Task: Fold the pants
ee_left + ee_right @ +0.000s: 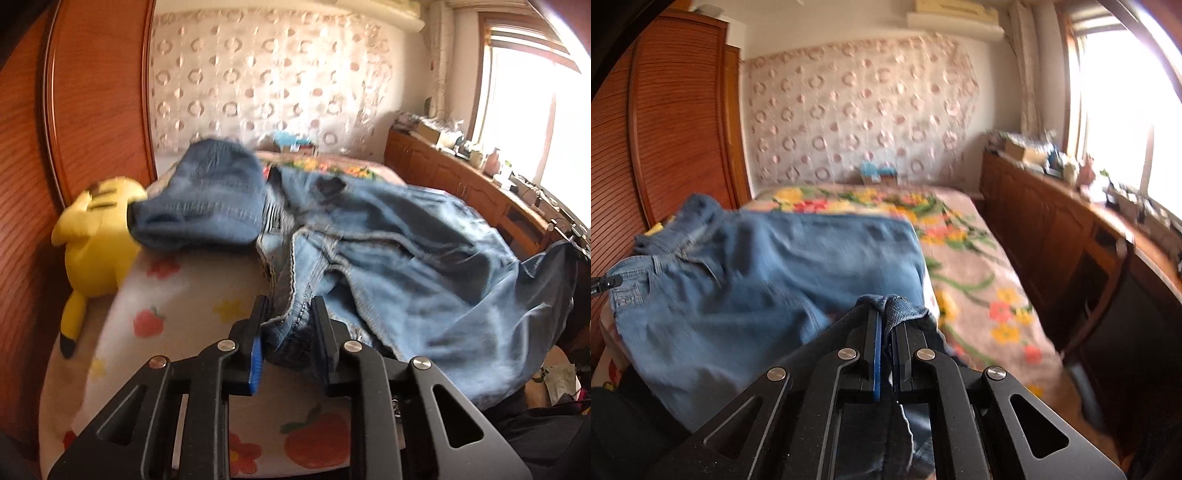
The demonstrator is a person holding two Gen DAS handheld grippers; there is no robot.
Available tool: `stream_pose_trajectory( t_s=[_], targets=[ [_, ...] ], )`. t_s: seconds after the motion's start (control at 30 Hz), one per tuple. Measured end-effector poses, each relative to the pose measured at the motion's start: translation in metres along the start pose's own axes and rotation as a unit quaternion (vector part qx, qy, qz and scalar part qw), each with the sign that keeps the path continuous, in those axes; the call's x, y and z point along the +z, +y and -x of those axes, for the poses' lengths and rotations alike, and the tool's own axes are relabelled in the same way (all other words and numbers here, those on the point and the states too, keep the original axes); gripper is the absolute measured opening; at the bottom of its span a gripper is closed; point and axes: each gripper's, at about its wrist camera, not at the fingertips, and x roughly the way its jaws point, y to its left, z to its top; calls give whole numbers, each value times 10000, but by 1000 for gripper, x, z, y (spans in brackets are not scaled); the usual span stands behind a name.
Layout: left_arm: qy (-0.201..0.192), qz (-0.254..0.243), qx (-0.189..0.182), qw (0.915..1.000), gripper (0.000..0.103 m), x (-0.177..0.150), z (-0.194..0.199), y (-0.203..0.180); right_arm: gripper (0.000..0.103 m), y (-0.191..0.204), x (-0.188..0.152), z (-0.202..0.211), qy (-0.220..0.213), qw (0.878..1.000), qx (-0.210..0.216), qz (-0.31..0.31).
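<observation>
Left gripper [288,314] pinches a seam of the jeans [388,258] spread ahead on the bed [177,295]; right gripper [884,314] clamps a hem tightly (frames blurred). Risk: thin bites slipping, collapsing the fold.

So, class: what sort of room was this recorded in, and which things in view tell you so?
Most likely a home bedroom. A bed with a floral blanket fills the middle, a tall wooden wardrobe stands beside it, and a yellow plush toy lies near the jeans both grippers hold.
</observation>
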Motion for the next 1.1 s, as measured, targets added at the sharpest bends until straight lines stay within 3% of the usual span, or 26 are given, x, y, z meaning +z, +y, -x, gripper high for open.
stream_pose_trajectory(
  t_s=[0.2,0.37,0.6,0.67,0.73,0.77,0.97,1.1],
  targets=[
    [-397,-63,-3,9992,23,17,31,-4,4,25,45,18,-584,9972,153,434],
    [-307,-126,60,9994,23,16,22,-3,4,52,64,5,-754,9934,514,699],
    [-131,-109,78,9998,23,8,7,-3,5,76,19,-53,122,9902,1136,798],
    [-106,-115,73,9999,23,6,6,-4,18,68,7,-58,351,9904,1144,690],
    [-99,-114,76,9999,23,5,5,-6,43,54,-4,-50,403,9919,1078,545],
    [-95,-113,75,9999,23,5,5,-6,45,46,-9,-43,386,9928,1036,461],
    [-92,-149,76,9998,23,4,3,-10,47,-4,-45,-4,347,9975,622,-33],
    [-92,-141,78,9998,23,4,3,-10,47,0,-62,-14,657,9960,601,-120]
  ],
)
